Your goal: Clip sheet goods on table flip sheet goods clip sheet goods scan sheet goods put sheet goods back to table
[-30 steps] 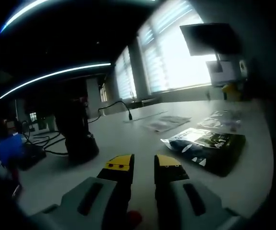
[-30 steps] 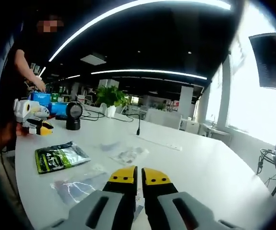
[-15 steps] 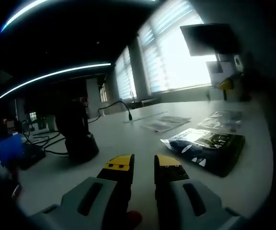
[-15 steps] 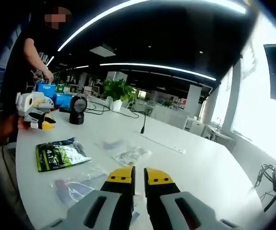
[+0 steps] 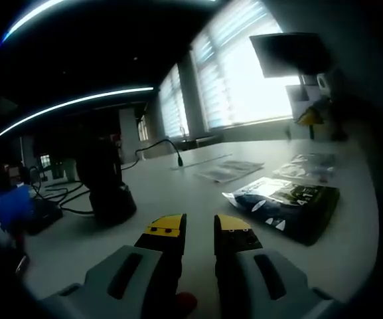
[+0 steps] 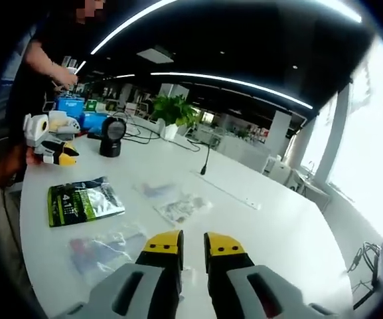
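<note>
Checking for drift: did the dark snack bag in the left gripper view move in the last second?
No. The dark bag keeps its place against the black scanner stand and the table edge.

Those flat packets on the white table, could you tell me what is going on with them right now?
Nobody is holding one yet. A person has a gripper in each hand above the white table. The right gripper hovers near a clear packet, jaws slightly apart and empty. The left gripper sits low beside the dark green packet, also empty. A black scanner stands further back.
</note>
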A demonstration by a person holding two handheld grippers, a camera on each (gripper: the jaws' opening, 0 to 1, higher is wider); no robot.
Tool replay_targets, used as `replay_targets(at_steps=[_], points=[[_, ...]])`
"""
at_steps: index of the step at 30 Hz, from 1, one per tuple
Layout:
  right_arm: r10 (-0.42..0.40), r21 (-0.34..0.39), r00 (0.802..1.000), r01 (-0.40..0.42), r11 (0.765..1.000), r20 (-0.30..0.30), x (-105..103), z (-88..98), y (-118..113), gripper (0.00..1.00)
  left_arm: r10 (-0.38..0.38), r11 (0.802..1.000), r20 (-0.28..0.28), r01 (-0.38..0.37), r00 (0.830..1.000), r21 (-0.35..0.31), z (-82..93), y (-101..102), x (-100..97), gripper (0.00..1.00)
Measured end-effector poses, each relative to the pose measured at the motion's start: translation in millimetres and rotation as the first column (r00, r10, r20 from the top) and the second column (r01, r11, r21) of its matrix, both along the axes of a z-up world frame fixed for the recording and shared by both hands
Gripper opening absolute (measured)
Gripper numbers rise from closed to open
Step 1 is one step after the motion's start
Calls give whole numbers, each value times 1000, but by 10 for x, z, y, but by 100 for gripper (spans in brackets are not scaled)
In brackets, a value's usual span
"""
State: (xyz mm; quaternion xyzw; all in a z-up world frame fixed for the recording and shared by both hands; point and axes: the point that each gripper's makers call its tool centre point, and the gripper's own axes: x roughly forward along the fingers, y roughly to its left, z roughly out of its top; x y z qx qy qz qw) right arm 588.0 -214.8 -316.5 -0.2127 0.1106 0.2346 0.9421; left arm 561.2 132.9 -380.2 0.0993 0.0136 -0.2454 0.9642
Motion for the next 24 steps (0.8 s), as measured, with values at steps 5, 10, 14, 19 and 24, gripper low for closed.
replay_targets(at_steps=[5,10,14,19,24], points=[[12,-43,999,-14,999,-34,41,-39,31,14,0,1000,5,0,1000,2,6,1,1,9],[31,-118,996,-40,992,-78,82,-132,51,16,-1,1000,4,1,1000,4,2,4,1,9],[35,-127,978,-62,990,-206,63,-394,40,20,0,1000,8,0,1000,4,9,6,-2,9],[33,-164,962,-80,983,-269,52,-586,-13,23,-4,1000,9,4,1000,6,8,-1,-9,9],[25,-154,947,-78,985,-321,84,-690,-30,24,-2,1000,9,2,1000,11,3,0,-9,9]])
